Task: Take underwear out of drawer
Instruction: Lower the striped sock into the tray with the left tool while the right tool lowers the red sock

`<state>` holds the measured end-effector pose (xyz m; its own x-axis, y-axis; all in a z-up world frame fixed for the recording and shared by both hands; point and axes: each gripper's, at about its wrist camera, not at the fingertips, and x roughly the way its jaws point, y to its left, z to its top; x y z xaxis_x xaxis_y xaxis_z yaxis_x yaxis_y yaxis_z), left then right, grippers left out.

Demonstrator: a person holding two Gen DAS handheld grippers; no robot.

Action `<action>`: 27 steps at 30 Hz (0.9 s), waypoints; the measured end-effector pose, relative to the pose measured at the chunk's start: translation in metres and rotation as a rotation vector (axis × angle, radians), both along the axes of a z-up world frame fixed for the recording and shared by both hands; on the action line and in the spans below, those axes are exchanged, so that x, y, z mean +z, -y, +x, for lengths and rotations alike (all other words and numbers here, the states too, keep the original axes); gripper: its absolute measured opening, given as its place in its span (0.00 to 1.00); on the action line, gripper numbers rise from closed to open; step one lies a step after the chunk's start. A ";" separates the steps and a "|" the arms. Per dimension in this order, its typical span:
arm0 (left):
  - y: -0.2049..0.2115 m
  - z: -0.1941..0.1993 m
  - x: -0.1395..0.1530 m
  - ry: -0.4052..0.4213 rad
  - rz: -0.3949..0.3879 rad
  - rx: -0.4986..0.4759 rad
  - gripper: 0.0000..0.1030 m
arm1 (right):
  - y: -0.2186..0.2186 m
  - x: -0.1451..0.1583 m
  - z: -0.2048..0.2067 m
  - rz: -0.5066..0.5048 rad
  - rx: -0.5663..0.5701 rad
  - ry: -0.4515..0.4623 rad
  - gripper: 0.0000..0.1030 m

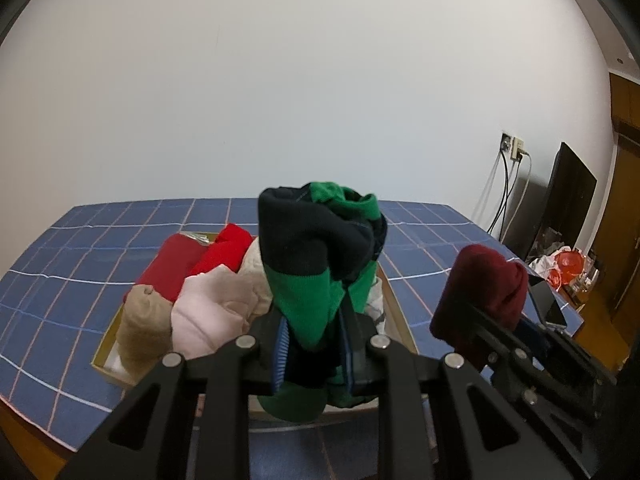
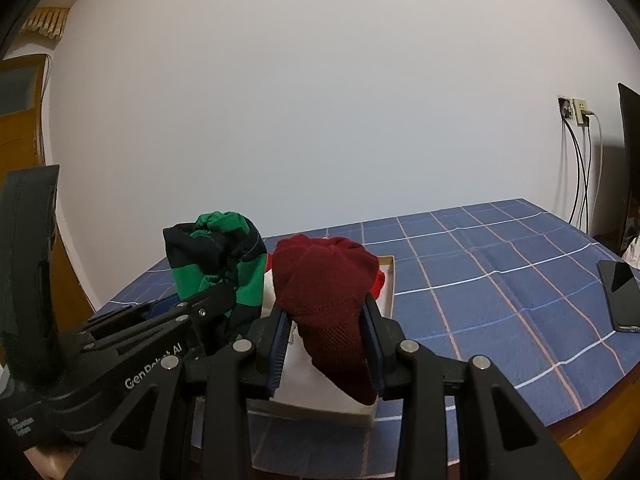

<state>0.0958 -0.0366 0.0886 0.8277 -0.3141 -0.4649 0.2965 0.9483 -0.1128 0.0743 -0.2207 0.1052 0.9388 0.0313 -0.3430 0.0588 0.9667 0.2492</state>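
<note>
Phone (image 2: 619, 295) in right view only; left tongs (image 1: 316, 344) clamped on green-navy underwear (image 1: 320, 256), right tongs (image 2: 326, 344) on maroon underwear (image 2: 324, 280).

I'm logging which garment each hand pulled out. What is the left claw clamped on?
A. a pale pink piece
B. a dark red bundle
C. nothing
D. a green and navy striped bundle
D: the left claw is shut on the green and navy striped bundle, lifted above the drawer, while the dark red bundle sits in the right claw.
</note>
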 end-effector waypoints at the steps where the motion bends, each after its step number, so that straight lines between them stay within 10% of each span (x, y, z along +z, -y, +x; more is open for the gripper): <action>1: -0.002 0.003 -0.001 -0.007 -0.005 -0.006 0.19 | 0.000 0.000 0.001 -0.001 -0.004 -0.003 0.36; 27: -0.003 0.056 -0.048 -0.180 0.049 0.010 0.19 | 0.004 -0.040 0.062 0.048 0.041 -0.174 0.36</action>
